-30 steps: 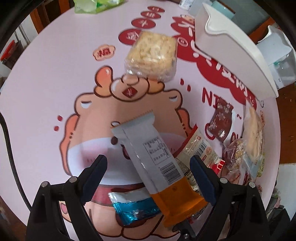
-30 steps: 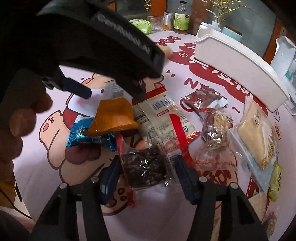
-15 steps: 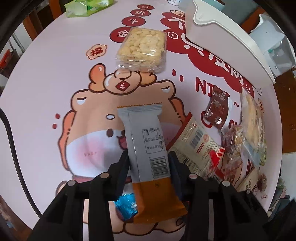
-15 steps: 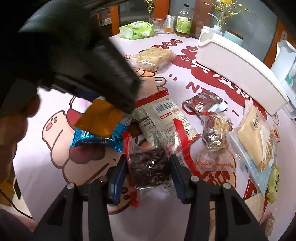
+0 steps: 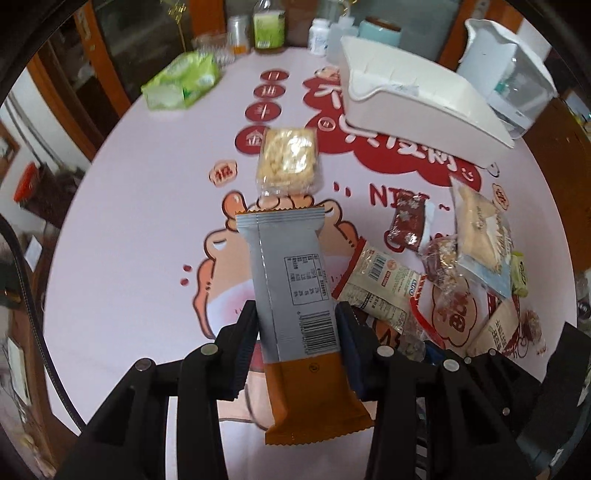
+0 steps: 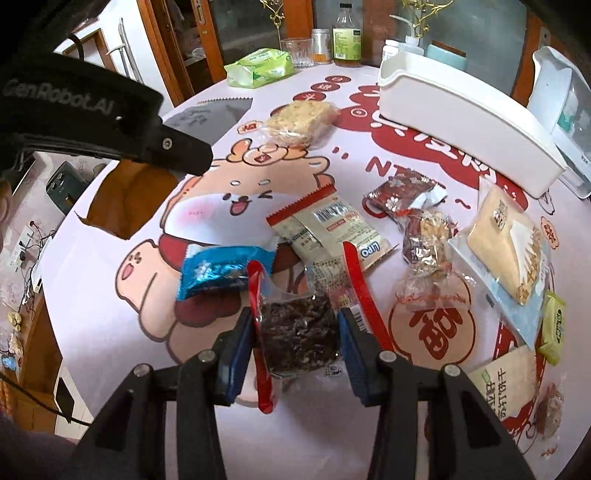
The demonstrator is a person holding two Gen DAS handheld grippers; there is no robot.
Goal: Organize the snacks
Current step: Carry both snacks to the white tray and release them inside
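Note:
My left gripper point(image 5: 297, 325) is shut on a long grey and orange snack bar point(image 5: 291, 280) and holds it above the pink table; the bar shows in the right wrist view point(image 6: 122, 206) under the left gripper's body. My right gripper point(image 6: 295, 332) is shut on a clear packet of dark snack with red edges point(image 6: 297, 334), low over the table. A white bin stands at the back right point(image 5: 413, 96) and shows in the right wrist view point(image 6: 461, 110). A pale rice-crisp block point(image 5: 288, 162) lies mid-table.
Loose snacks lie right of centre: a cream and red packet point(image 6: 332, 225), a blue foil packet point(image 6: 221, 269), a dark red wrapper point(image 6: 402, 192), a bread pack point(image 6: 506, 243). A green tissue pack point(image 6: 258, 68), bottles point(image 6: 346, 35) and a white appliance point(image 6: 565, 110) stand at the back.
My left gripper closed on the grey and orange bar and lifted it off the table. My right gripper closed on the dark snack packet.

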